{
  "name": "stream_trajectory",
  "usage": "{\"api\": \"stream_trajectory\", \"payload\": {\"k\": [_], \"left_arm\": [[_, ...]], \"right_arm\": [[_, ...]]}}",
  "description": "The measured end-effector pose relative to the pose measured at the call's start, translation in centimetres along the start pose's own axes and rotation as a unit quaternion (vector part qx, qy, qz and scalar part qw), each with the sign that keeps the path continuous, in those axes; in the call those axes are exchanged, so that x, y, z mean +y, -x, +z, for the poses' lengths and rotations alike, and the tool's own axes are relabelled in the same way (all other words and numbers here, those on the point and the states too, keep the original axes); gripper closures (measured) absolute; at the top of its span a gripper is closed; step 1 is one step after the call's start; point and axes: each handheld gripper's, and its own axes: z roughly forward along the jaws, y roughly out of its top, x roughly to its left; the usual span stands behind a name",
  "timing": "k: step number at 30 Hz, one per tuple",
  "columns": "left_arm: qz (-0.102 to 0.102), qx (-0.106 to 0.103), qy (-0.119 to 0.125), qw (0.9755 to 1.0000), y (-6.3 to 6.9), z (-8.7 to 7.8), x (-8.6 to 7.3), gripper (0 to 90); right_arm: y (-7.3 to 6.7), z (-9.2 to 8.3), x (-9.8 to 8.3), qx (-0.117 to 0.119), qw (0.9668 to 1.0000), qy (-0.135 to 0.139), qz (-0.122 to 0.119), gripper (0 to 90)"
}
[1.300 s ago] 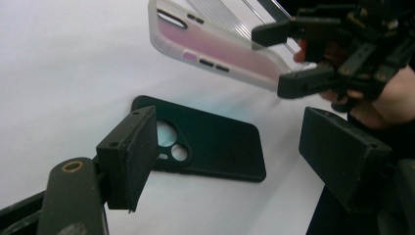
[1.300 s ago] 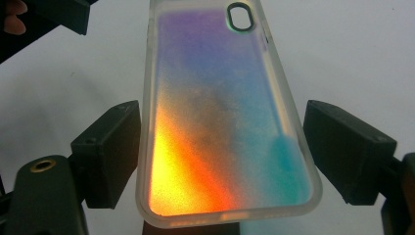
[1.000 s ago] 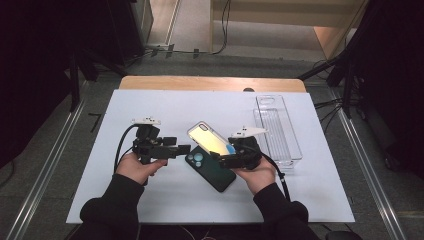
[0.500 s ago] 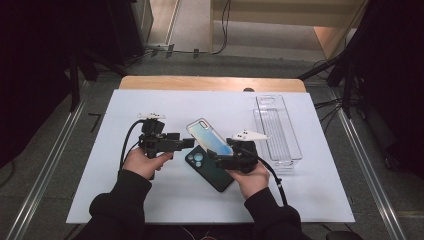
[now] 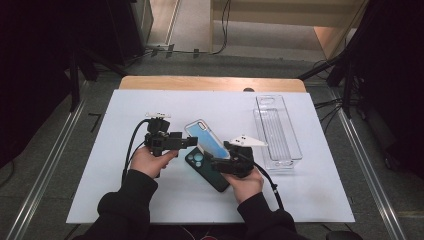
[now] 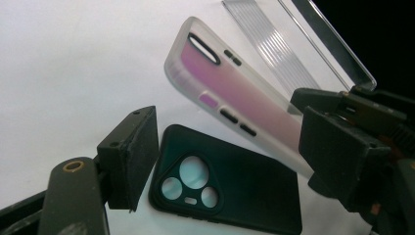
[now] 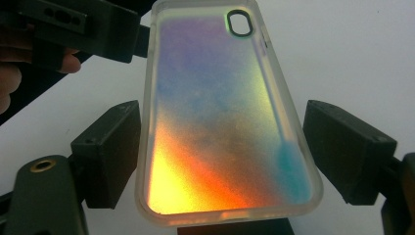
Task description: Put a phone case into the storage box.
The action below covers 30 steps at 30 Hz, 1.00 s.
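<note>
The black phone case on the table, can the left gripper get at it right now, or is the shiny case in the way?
Probably yes. The left gripper has open jaws just beside the black phone case, whose camera end lies bare on the table. The iridescent case, held up by the right gripper, slants above its far part only.

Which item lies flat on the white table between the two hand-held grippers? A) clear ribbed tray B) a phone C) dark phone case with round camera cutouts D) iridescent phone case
C: the dark phone case lies flat on the table, camera cutouts up, while the iridescent phone case is raised and tilted above it at the right hand-held gripper, and the clear tray sits off to the side.
</note>
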Motion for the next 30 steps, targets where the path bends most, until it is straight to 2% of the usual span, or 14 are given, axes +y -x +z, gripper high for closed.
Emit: {"api": "stream_trajectory", "payload": {"k": [7,11,15,17,21,25,30], "left_arm": [[-0.022,0.001,0.01,0.9997,0.0,0.7,0.3,29.4],[-0.04,-0.003,0.021,0.999,0.0,0.9,0.4,35.4],[-0.059,-0.01,0.024,0.9979,0.0,0.9,0.5,49.9],[-0.073,-0.023,0.021,0.9968,-0.1,0.9,0.6,51.6],[-0.08,-0.026,0.019,0.9963,-0.2,0.8,0.6,62.0],[-0.105,-0.05,0.029,0.9928,-0.5,0.6,0.6,69.8],[-0.115,-0.059,0.034,0.991,-0.5,0.4,0.6,74.3]], "right_arm": [[-0.6,0.2,-0.2,0.005,0.9999,0.009,0.003,15.0],[-0.8,0.2,-0.3,0.005,0.9998,0.017,0.0,15.0],[-1.0,0.1,-0.4,0.005,0.9997,0.025,0.001,15.0],[-1.1,0.0,-0.4,0.009,0.9994,0.033,-0.001,15.0],[-1.3,0.1,-0.5,0.014,0.9991,0.04,-0.007,14.9],[-1.2,0.2,-0.5,0.017,0.999,0.042,-0.005,14.9],[-1.3,0.4,-0.8,0.016,0.9988,0.045,-0.016,14.7]]}}
